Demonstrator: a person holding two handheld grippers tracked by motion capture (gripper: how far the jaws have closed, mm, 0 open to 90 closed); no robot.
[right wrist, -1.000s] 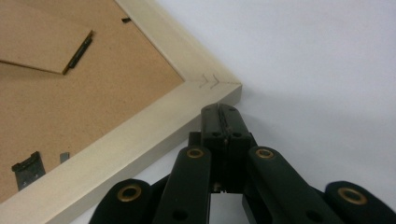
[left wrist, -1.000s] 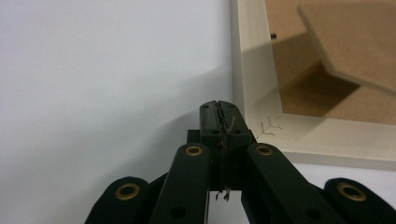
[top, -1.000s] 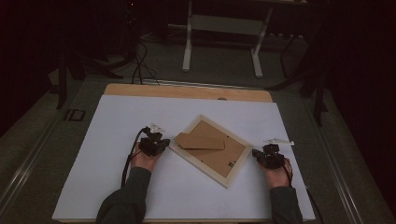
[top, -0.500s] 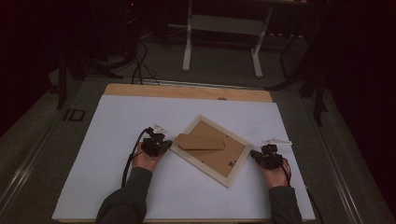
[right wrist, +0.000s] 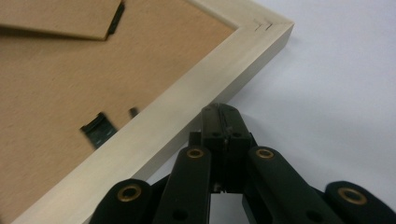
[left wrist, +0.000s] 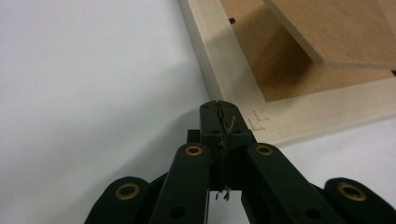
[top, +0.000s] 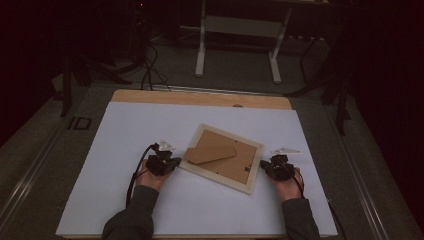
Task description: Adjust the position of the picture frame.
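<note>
A pale wooden picture frame lies face down on the white table, its brown backing board and stand flap up. My left gripper is shut, with its tip at the frame's left corner; in the left gripper view the closed jaws touch or nearly touch the pale wood. My right gripper is shut too, its tip against the frame's right side rail. Nothing sits between either pair of jaws. A small black turn clip shows on the backing.
The white sheet covers the table, with a bare wooden strip along the far edge. Beyond it stand a metal stand's legs and cables on the dark floor. Forearms in dark sleeves enter from the bottom.
The left gripper has slid slightly right, up to the frame's left corner. The right gripper and the frame look unchanged.
</note>
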